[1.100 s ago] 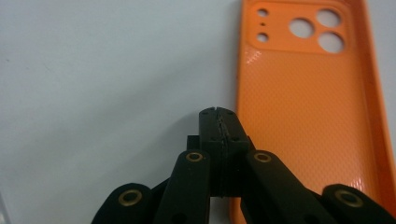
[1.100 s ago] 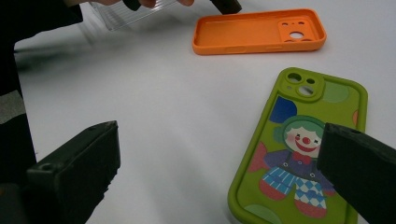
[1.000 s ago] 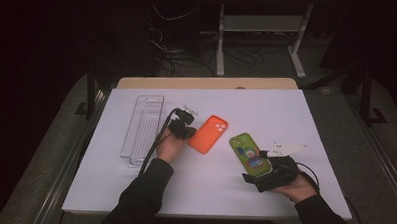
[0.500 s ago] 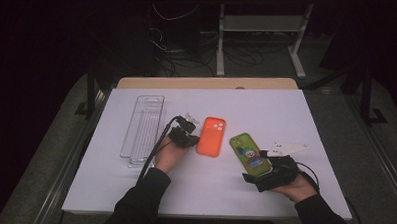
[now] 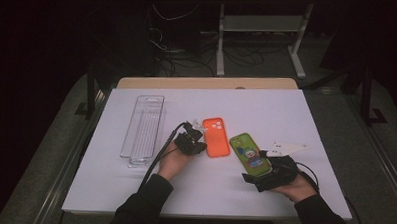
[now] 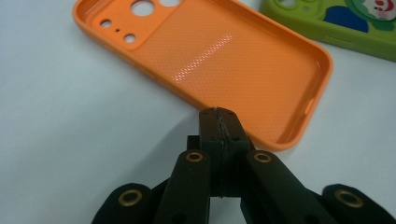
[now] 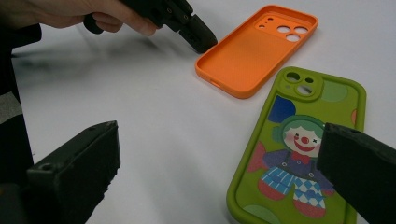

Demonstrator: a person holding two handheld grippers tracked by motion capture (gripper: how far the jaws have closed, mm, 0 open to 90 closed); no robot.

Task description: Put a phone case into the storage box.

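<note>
the orange phone case (image 5: 216, 137) lies hollow side up near the middle of the tabletop (image 5: 306, 116), squarer to its edges than a second ago. the left gripper (image 6: 219, 117), jaws pressed together and empty, has come up against its long rim, likely nudging it straight. the green clown case (image 5: 250, 153) lies beside it; the right gripper (image 7: 219, 175), jaws wide apart, waits there.
</note>
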